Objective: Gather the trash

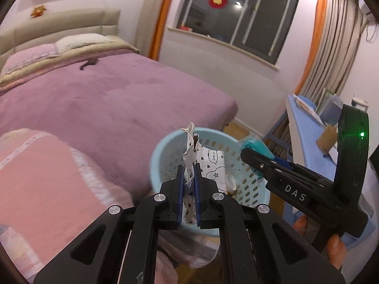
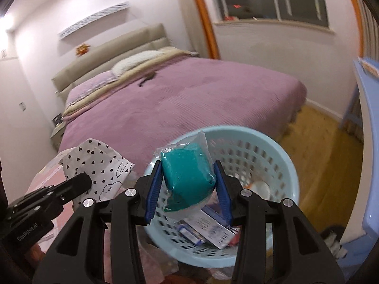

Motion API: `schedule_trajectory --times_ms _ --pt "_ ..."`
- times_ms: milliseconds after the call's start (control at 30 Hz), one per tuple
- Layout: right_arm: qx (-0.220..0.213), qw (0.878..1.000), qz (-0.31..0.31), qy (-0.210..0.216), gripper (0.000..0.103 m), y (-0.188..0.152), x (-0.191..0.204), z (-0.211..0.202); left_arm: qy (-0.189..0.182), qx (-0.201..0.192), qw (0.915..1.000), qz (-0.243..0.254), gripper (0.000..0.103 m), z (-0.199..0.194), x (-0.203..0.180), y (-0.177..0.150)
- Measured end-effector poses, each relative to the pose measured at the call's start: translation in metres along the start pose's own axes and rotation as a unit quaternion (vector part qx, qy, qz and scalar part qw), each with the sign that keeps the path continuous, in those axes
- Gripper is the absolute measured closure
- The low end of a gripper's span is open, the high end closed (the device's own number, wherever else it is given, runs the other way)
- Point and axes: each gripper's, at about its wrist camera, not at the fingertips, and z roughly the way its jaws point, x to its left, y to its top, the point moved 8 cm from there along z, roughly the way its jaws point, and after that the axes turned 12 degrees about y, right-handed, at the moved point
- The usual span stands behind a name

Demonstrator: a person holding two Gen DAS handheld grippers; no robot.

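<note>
Trash goes in the blue basket [image 2: 279,151], so your left gripper [image 1: 189,168] pinches the heart paper [image 1: 190,151] and your right gripper [image 2: 188,177] squeezes the green packet [image 2: 187,170] right over it.

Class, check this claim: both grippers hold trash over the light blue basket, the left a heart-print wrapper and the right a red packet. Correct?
Not quite. The right gripper holds a teal packet, as the right wrist view shows. The left gripper does hold the heart-print wrapper over the basket.

Left gripper [image 1: 189,179] jaws nearly closed, clamping; right gripper [image 2: 189,184] jaws spread wider, also gripping.
</note>
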Motion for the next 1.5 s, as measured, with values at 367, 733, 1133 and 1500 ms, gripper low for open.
schedule_trajectory --times_ms 367,733,1133,1500 --pt "0.027 0.997 0.066 -0.023 0.047 -0.014 -0.051 0.018 -0.001 0.035 0.9993 -0.017 0.047 0.039 0.003 -0.012" --pt "0.028 0.999 0.018 -0.016 0.041 -0.013 -0.011 0.007 0.062 -0.028 0.9975 -0.017 0.025 -0.026 0.049 -0.023" --pt "-0.035 0.997 -0.075 0.001 0.037 -0.026 0.07 -0.033 0.22 -0.143 0.9644 -0.029 0.012 -0.119 0.105 -0.055" --pt "-0.136 0.981 -0.136 -0.038 0.025 -0.041 0.103 -0.061 0.29 -0.193 0.9359 -0.052 0.008 -0.14 0.141 -0.068"
